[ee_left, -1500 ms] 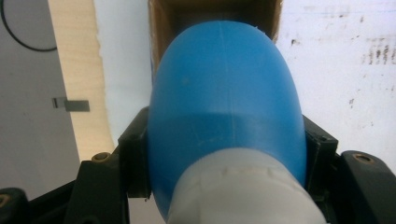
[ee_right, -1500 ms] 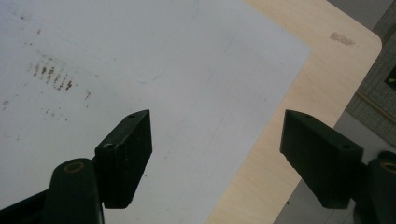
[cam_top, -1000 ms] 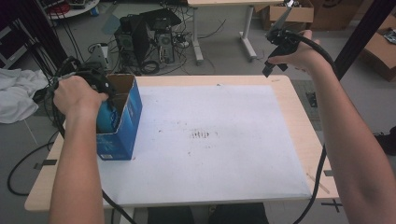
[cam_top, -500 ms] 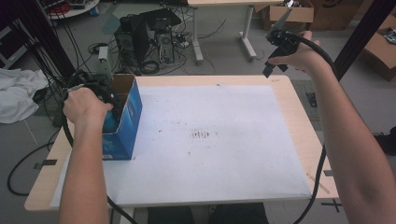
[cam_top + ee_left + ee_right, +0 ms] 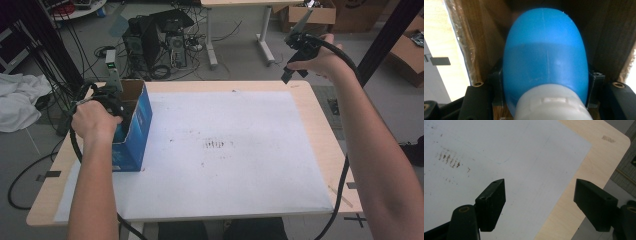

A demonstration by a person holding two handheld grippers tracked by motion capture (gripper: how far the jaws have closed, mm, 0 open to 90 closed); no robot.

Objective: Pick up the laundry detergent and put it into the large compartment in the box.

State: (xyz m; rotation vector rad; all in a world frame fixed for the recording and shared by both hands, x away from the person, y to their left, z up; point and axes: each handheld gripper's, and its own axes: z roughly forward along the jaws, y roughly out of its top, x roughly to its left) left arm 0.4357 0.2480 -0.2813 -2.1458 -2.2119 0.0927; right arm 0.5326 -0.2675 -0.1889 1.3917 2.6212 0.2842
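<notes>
Left gripper view: bottle (image 5: 544, 57) between box walls (image 5: 481, 45).

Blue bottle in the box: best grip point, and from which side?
Grip the blue bottle at its shoulder just past the white cap, coming straight down through the open top of the cardboard box. The box walls block side access. The left tongs already clamp there.

blue bottles: one (image 5: 544, 57), white cap, sitting in the left gripper's jaws
blue cardboard boxes: just one (image 5: 134, 127), on the left side of the table
grippers: two, left one (image 5: 107, 102) down at the box, right one (image 5: 295, 50) up over the far right corner
white sheets on the table: one (image 5: 225, 150)
tables: two, ours (image 5: 320, 130) plus another (image 5: 240, 10) at the far end of the room
</notes>
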